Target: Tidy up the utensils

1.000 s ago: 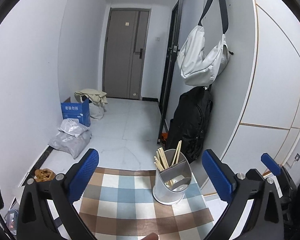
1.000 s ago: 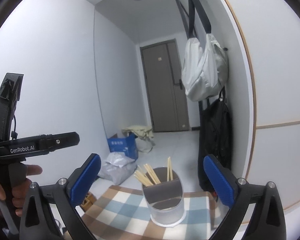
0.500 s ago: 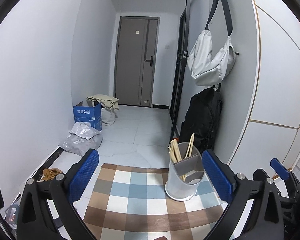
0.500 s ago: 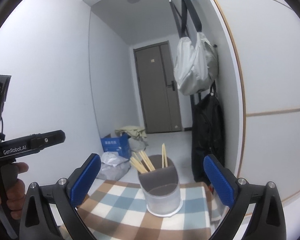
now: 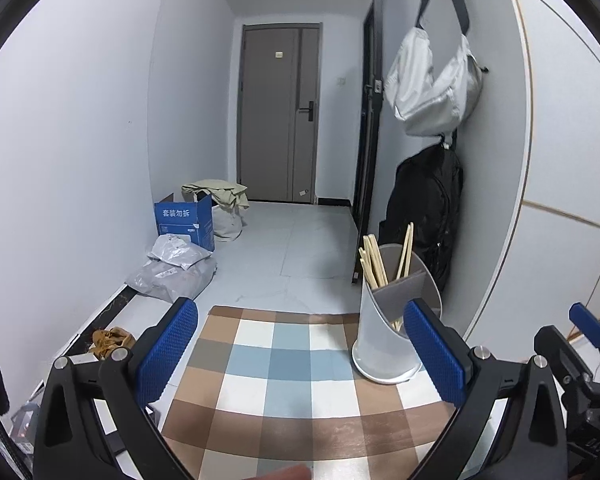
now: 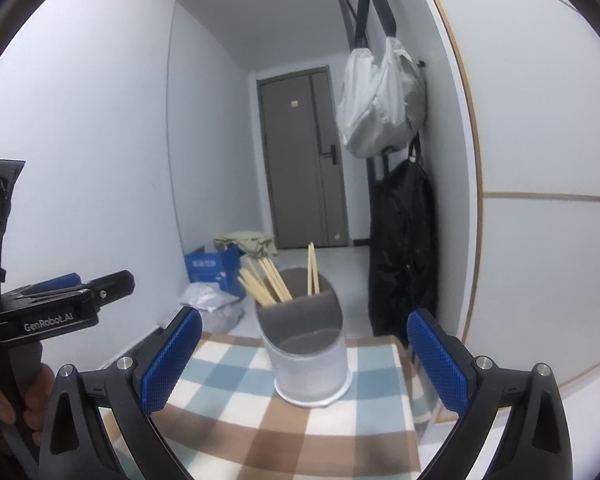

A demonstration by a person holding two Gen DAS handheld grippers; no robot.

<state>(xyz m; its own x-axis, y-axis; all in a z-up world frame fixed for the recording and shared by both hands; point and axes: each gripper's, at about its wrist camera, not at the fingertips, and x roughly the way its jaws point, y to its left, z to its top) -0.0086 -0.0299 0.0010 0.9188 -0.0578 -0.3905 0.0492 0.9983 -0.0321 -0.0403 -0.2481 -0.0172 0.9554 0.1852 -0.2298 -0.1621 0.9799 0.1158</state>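
Matt plastic holder [image 6: 306, 344], wooden chopsticks [image 6: 265, 285], woven checked cloth [image 5: 284, 376].

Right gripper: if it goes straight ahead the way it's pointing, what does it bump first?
Probably the utensil holder with chopsticks, which stands centred between the open right gripper fingers on the checkered cloth. Depth is hard to judge.

in the left wrist view the holder [image 5: 392, 320] has slid from centre toward the right pad. in the right wrist view it sits higher and nearer, and the left hand-held gripper [image 6: 60, 304] has risen.
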